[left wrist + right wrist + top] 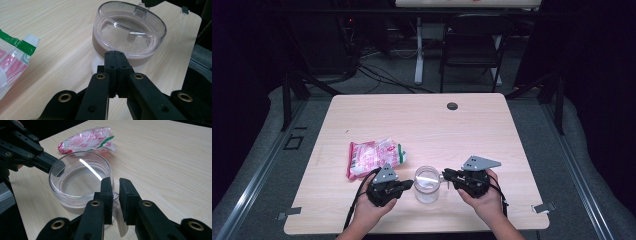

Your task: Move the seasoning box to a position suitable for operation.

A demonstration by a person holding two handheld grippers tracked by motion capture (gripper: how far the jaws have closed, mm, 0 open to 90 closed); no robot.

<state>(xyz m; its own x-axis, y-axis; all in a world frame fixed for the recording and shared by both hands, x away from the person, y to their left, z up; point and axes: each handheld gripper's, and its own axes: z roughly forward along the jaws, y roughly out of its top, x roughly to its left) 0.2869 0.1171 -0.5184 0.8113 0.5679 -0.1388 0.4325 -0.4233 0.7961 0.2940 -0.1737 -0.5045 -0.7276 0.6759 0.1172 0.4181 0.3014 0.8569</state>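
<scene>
A clear glass mug [427, 184] stands upright near the table's front edge, between my two grippers. My left gripper [411, 184] is at its left side, jaws pressed together with nothing between them. In the left gripper view, my left gripper [115, 53] has its tips right at the wall of the mug [130, 37]. My right gripper [444, 175] comes in from the right. In the right gripper view, my right gripper [115, 182] has its jaws closed narrowly on the handle of the mug [77, 182]. The left gripper [53, 163] touches the far rim.
A crumpled red, white and green plastic bag [374, 156] lies left of and behind the mug, also seen as the bag [87, 140]. The wooden table [422, 120] has a dark grommet [452, 106] at the back. A folding chair [474, 45] stands beyond the table.
</scene>
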